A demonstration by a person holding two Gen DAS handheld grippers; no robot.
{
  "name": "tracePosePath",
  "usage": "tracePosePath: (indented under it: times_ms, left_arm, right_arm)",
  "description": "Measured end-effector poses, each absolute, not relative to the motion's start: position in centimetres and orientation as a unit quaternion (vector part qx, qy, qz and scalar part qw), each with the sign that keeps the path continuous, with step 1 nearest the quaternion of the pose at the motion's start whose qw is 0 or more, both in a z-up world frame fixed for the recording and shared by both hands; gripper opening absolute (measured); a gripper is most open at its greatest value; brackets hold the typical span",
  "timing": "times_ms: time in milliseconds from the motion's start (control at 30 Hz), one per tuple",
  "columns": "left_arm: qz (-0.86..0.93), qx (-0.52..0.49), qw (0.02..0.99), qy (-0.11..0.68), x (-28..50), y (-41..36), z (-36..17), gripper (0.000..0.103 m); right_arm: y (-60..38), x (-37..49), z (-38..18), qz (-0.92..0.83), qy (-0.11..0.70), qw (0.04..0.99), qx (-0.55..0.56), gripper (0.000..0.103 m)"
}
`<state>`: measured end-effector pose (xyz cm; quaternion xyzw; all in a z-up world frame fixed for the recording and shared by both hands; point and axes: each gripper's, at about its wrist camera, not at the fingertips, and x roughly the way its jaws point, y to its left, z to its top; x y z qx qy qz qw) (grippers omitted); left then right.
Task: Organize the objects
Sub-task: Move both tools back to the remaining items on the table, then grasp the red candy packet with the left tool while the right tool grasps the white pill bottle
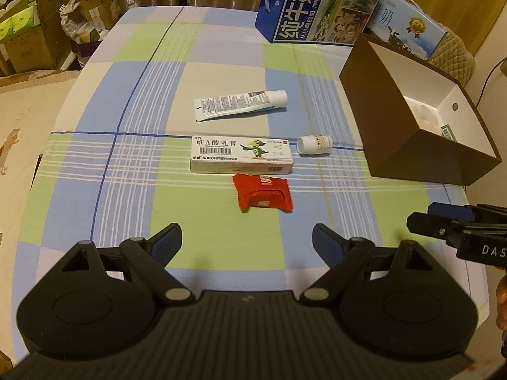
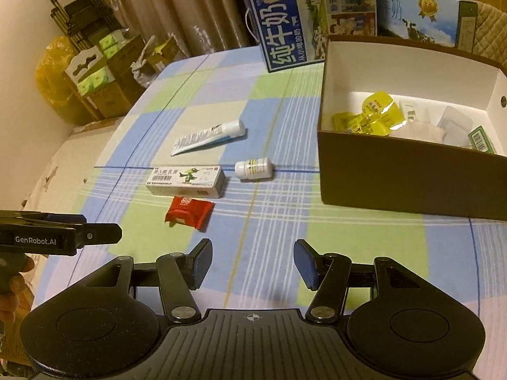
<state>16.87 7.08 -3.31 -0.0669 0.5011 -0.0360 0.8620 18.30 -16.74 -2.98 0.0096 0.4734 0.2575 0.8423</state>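
1. On the blue, green and white checked tablecloth [image 1: 133, 164], a white squeezed tube [image 1: 239, 105] lay at 12 o'clock from the white cardboard ointment carton [image 1: 242, 155].
2. A small white pill bottle [image 1: 314, 144] lay on its side at 3 o'clock of the carton; a red foil sachet [image 1: 262, 192] lay just at its 6 o'clock.
3. The brown open box [image 2: 408, 171] held yellow packets [image 2: 369, 114].
4. The left gripper [image 1: 247, 240] and right gripper [image 2: 252, 261] hovered spread wide, empty.
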Motion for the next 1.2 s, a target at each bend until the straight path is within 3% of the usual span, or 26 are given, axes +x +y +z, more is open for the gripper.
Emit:
tracePosePath:
  times_ms: [867,1100,1200]
  left_arm:
    - [-0.039,-0.05,0.846,0.53,22.9,4.5,-9.9,0.086]
    - [-0.035,-0.03,0.843,0.535,24.9,3.2,-11.6,0.072]
    - [-0.033,-0.027,0.843,0.535,25.3,3.1,-12.1,0.071]
  right_arm:
    - [-18.1,21.8,-6.0,0.2,0.508,0.837,0.033,0.054]
    - [-18.2,22.5,-6.8,0.198,0.516,0.833,0.037,0.054]
    - [-17.9,22.8,-7.0,0.201,0.518,0.831,0.037,0.054]
